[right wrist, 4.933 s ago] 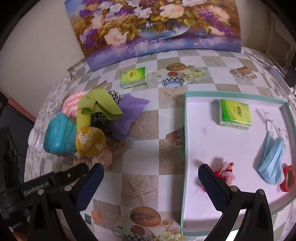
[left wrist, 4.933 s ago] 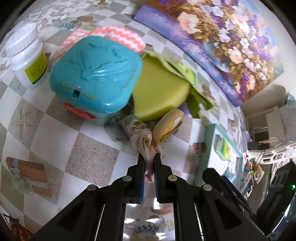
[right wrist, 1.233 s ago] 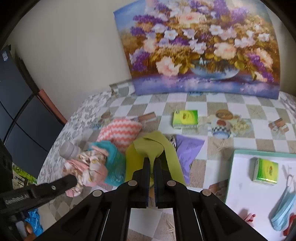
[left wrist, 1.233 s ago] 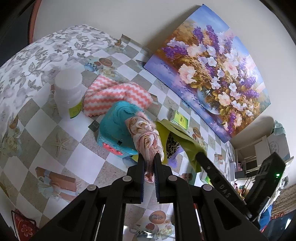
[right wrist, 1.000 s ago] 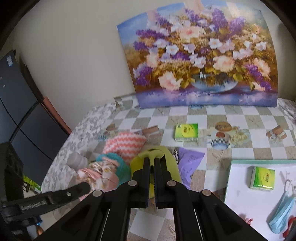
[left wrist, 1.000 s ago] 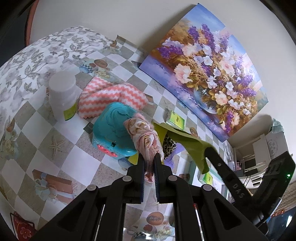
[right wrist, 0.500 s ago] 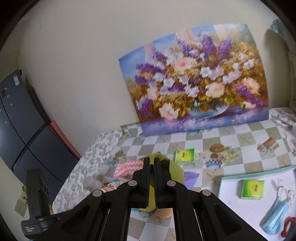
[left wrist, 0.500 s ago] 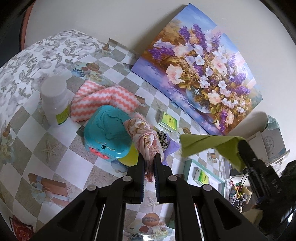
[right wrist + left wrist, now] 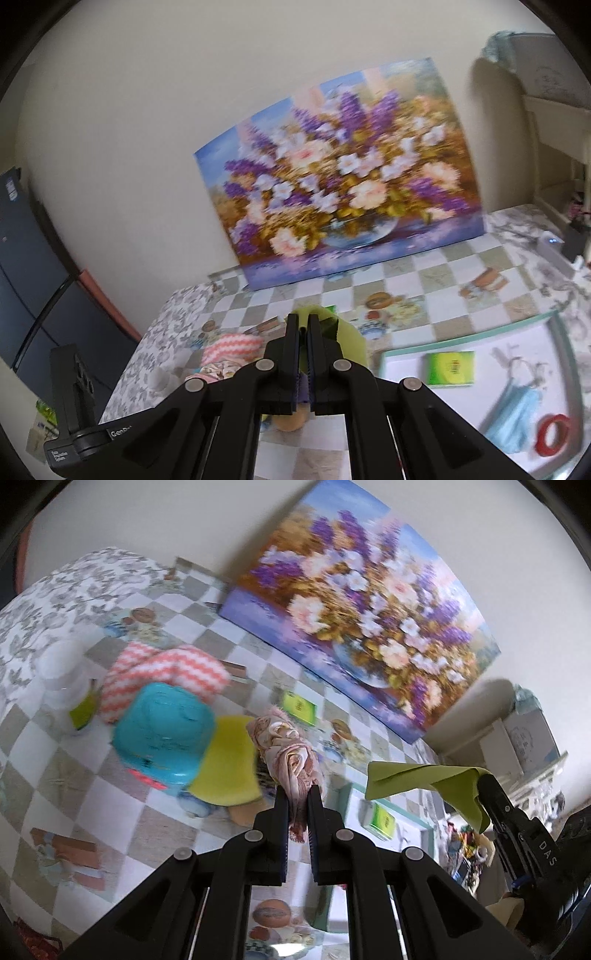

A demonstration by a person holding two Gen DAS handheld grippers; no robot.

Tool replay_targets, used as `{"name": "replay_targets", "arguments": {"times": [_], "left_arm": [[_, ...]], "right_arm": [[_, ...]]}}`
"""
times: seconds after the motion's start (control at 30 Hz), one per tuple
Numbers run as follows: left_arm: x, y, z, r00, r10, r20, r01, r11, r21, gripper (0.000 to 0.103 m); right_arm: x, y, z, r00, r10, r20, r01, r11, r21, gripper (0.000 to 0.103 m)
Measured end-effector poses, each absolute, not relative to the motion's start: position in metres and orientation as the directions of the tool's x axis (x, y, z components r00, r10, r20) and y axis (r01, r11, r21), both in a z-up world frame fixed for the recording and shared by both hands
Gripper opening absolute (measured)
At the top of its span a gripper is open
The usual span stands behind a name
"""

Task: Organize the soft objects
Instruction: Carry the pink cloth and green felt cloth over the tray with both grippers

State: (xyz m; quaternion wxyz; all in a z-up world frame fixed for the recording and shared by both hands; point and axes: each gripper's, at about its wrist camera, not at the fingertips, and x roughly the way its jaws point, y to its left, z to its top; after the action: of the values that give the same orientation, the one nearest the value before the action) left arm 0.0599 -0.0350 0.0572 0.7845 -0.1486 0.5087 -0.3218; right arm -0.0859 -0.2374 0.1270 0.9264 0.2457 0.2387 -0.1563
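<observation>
Floral cloth [image 9: 291, 760] pinched between left jaws, green cloth [image 9: 432, 781] between right jaws

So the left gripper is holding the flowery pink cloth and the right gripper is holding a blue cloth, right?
Not quite. The left gripper does pinch the flowery pink cloth, but the cloth in the right gripper is green, not blue. The left wrist view shows it hanging from the right gripper's fingers.

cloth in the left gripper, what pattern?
Pink and beige floral print on the cloth held in the left gripper; the left wrist view shows it best.
</observation>
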Motion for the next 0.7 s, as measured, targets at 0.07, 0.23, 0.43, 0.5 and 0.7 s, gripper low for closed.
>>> {"name": "replay_targets", "arguments": {"times": [0.07,0.23,0.43,0.5,0.7], "left_arm": [[0.053,-0.046,0.059,0.260,-0.670,-0.696,0.382,0.733,-0.563,0.009],[0.038,-0.071,0.062,0.231,-0.688,-0.688,0.445,0.704,-0.554,0.009],[0.021,-0.102,0.060,0.191,-0.696,-0.692,0.508,0.673,-0.537,0.009],[0.015,-0.114,0.059,0.169,-0.701,-0.692,0.530,0.657,-0.536,0.009],[-0.005,-0.149,0.054,0.119,-0.700,-0.705,0.599,0.617,-0.511,0.009]], "right_arm": [[-0.098,-0.246,0.130,0.830,-0.207,-0.518,0.438,0.817,0.375,0.003],[-0.128,-0.271,0.134,0.799,-0.295,-0.523,0.526,0.765,0.372,0.003],[-0.155,-0.299,0.133,0.740,-0.386,-0.551,0.623,0.702,0.345,0.003],[-0.162,-0.307,0.131,0.706,-0.420,-0.570,0.662,0.676,0.323,0.003],[-0.185,-0.334,0.119,0.585,-0.501,-0.638,0.775,0.577,0.258,0.003]]}}
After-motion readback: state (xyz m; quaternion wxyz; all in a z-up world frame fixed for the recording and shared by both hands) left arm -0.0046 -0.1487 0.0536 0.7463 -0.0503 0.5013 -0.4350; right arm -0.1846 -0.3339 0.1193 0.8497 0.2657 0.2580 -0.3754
